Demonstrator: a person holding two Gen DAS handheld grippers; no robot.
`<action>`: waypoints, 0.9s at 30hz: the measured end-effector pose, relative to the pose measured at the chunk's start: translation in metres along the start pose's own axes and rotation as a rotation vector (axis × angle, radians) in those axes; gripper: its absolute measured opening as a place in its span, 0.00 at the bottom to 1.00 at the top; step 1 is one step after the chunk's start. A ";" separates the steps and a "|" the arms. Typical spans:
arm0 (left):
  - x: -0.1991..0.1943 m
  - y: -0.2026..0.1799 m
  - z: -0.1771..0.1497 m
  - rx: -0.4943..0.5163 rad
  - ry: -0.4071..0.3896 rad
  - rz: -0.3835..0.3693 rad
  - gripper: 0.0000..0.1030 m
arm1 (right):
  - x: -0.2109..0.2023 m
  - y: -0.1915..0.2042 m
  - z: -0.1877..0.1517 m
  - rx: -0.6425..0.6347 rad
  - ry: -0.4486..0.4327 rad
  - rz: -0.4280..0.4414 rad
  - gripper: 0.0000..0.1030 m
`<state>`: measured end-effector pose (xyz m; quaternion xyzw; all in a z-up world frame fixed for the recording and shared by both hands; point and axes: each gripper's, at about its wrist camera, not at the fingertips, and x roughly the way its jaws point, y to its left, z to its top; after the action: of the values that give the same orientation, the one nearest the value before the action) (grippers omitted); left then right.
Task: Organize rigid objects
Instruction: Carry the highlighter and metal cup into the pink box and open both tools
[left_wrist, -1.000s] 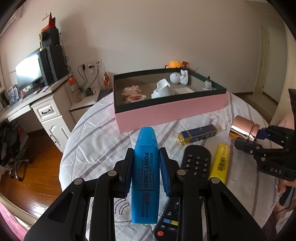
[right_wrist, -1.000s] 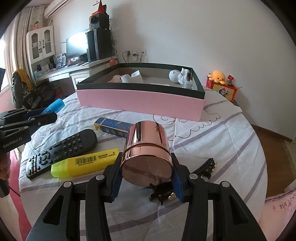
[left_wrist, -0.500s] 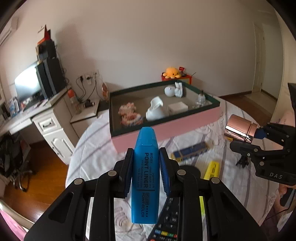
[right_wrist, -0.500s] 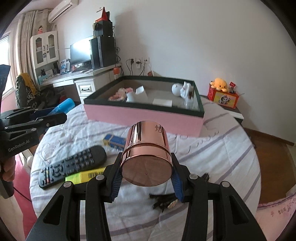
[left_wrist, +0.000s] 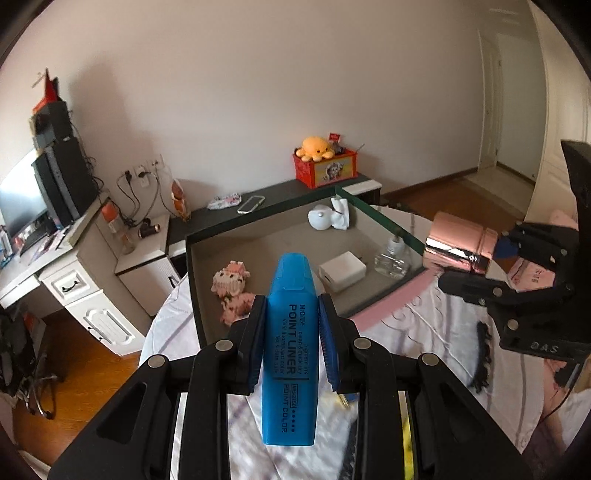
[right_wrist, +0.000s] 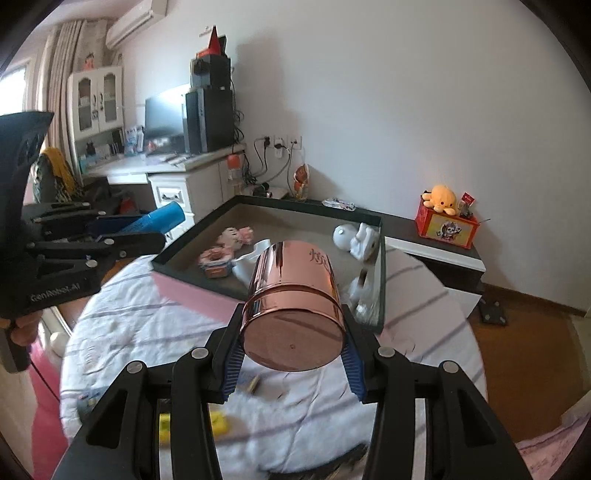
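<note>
My left gripper (left_wrist: 291, 332) is shut on a blue highlighter (left_wrist: 290, 339), whose cap points toward the pink box (left_wrist: 376, 308) with the dark green rim. My right gripper (right_wrist: 291, 354) is shut on a shiny copper-coloured can (right_wrist: 295, 295), held on its side just in front of the box (right_wrist: 192, 291). Both hang above the round table with the striped white cloth (right_wrist: 147, 317). In the left wrist view the can (left_wrist: 458, 243) and the right gripper show at the right, near the box's right corner. The left gripper with the highlighter (right_wrist: 162, 218) shows at the left in the right wrist view.
Inside the box lie pink block figures (left_wrist: 232, 284), a white charger (left_wrist: 341, 271), a small glass bottle (left_wrist: 393, 256) and white figurines (left_wrist: 328, 218). A yellow highlighter (right_wrist: 218, 421) and a black hair clip (left_wrist: 482, 354) lie on the cloth. A desk with a monitor (right_wrist: 162, 118) stands behind.
Both grippers have risen and moved toward the box with their objects still held; the box's inside now shows from above, and the remote and blue packet have dropped out of sight.
</note>
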<state>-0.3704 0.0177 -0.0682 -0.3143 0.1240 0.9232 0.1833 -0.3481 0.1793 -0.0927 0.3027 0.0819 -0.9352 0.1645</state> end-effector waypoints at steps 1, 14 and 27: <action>0.008 0.003 0.005 -0.002 0.017 -0.006 0.26 | 0.009 -0.002 0.007 -0.006 0.016 -0.003 0.46; 0.135 0.030 0.044 0.013 0.257 0.046 0.26 | 0.129 -0.014 0.057 -0.049 0.253 0.014 0.46; 0.201 0.042 0.041 -0.038 0.366 0.034 0.27 | 0.195 -0.015 0.064 -0.104 0.407 -0.041 0.46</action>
<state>-0.5572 0.0458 -0.1576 -0.4783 0.1433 0.8557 0.1358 -0.5362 0.1268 -0.1559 0.4749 0.1681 -0.8523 0.1408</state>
